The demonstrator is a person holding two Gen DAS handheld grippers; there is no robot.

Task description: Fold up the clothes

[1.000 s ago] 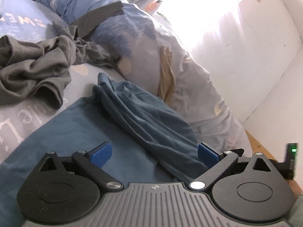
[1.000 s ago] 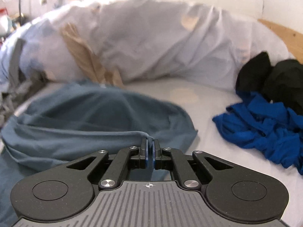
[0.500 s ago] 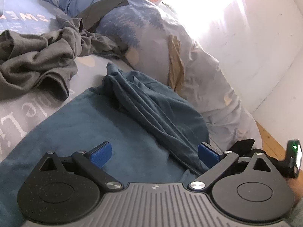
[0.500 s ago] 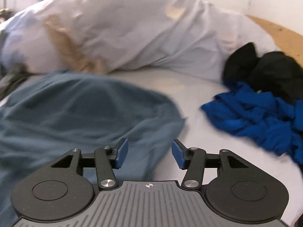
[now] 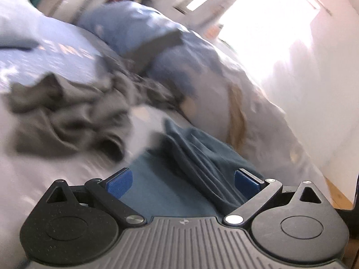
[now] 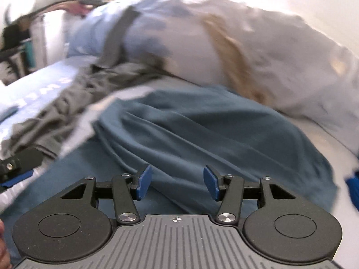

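While both tools hover with jaws spread and nothing pinched, the teal garment [image 6: 202,130] lies half-flat on the bed [image 6: 314,130], its far part heaped in soft ridges. Left gripper [image 5: 182,180]: wide apart over the flat near panel. Right gripper [image 6: 177,182]: parted, above the folds. Fabric looks light, limp, likely to drape and slide; best taken at a hem or corner, probably the right edge. Grey clothes [image 5: 67,112] crowd the left, a duvet [image 6: 269,56] walls the far side. Open sheet to the right, near the blue garment [image 6: 353,188].
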